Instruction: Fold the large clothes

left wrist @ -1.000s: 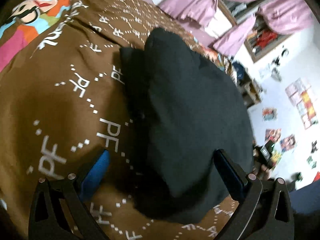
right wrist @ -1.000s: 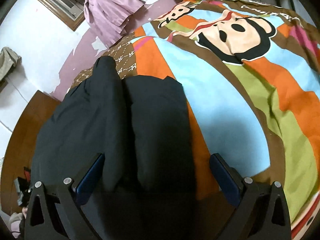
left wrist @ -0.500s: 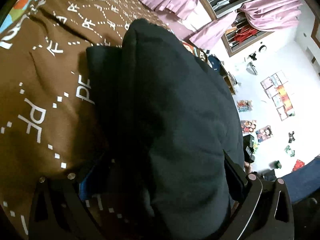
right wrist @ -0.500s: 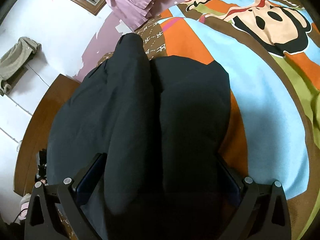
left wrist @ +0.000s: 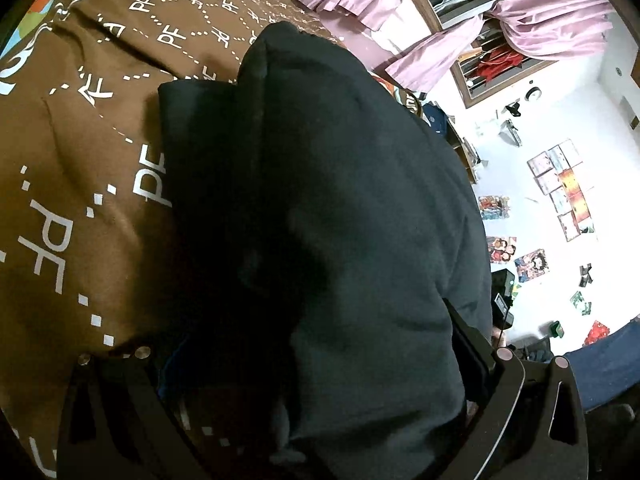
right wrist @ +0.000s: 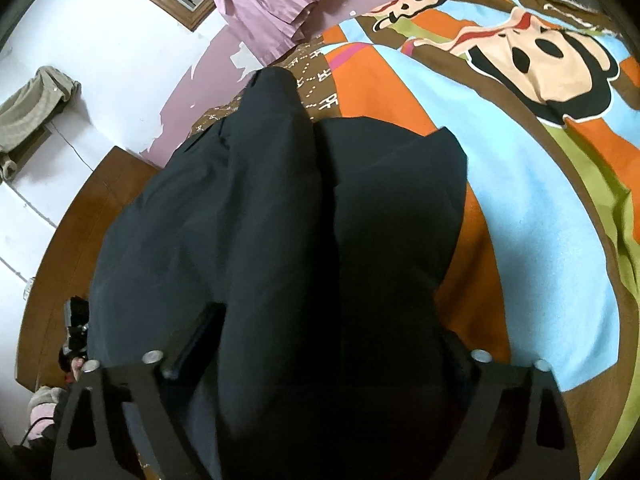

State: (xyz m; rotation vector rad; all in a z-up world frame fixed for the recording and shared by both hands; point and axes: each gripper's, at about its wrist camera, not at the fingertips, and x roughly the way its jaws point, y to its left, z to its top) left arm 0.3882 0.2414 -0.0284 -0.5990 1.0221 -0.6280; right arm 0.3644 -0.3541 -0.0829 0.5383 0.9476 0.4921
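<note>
bedspread (left wrist: 80, 168) carries dark garment (left wrist: 340, 200); both grippers' jaws spread wide around it.

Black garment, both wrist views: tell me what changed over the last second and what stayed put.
Both grippers moved in on the black garment. It now fills the span of the left gripper and the right gripper, where a second ago it lay ahead of the fingers. Neither has clamped; the jaws stay wide. The garment keeps its folded shape on the brown printed bedding and the cartoon monkey blanket.
</note>
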